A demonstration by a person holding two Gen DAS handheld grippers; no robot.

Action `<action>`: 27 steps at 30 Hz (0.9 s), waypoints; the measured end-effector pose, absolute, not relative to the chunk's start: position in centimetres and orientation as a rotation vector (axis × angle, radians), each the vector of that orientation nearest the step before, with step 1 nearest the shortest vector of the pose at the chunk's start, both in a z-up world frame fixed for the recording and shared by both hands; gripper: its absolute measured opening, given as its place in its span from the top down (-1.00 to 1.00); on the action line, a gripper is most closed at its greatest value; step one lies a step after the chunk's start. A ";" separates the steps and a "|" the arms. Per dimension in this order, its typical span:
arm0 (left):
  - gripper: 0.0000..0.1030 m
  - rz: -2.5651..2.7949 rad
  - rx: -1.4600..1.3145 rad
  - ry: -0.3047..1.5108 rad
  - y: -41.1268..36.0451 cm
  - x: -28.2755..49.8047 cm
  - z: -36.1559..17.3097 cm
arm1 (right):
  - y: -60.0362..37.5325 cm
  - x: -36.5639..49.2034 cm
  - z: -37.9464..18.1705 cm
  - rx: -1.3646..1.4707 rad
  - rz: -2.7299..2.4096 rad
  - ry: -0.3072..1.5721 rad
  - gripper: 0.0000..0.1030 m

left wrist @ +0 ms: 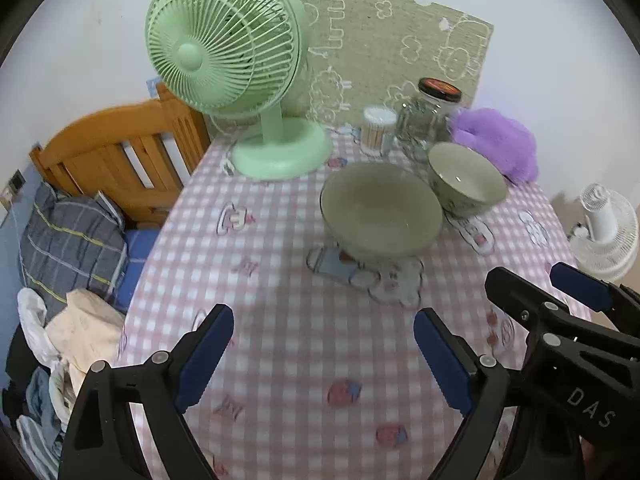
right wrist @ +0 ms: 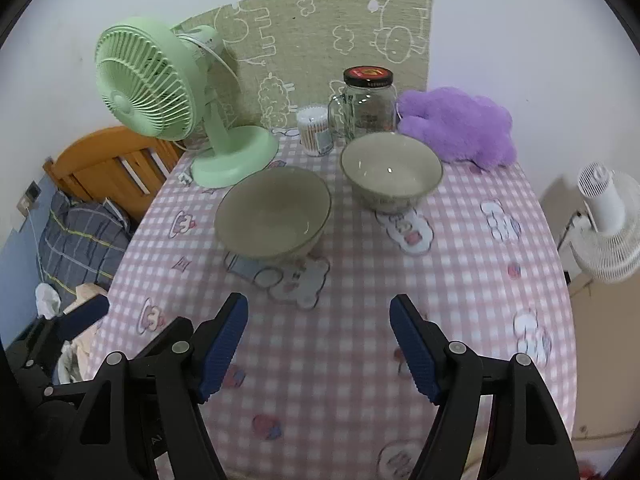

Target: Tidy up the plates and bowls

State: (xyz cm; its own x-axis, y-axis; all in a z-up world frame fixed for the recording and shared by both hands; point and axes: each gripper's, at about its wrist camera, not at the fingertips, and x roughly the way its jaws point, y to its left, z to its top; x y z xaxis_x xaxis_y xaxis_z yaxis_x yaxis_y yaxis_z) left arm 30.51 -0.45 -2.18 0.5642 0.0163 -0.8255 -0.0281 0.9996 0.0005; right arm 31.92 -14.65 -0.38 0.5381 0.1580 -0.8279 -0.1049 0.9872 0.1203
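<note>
Two bowls, wide bowl point(right wrist: 273, 214) at 11 o'clock, deep bowl point(right wrist: 391, 172) at 12; both fingers wide, empty; glazed rims may slip, jar point(right wrist: 368, 104) just behind

Pink-checked tablecloth point(right wrist: 360, 320), mint-green fan point(right wrist: 148, 92), purple plush point(right wrist: 460, 128), beige bowls point(right wrist: 276, 212).
</note>
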 end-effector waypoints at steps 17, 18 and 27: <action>-0.34 0.135 -0.048 0.970 -1.2 40.0 -6.3 | -14.9 42.6 -4.8 0.083 0.198 0.993 -0.48; -0.32 0.134 -0.042 0.969 -1.2 40.3 -6.5 | -14.8 43.2 -5.2 0.086 0.198 0.998 -0.47; 0.07 0.121 -0.025 0.998 -1.9 43.0 -8.5 | -13.8 45.6 -7.3 0.103 0.221 1.032 0.02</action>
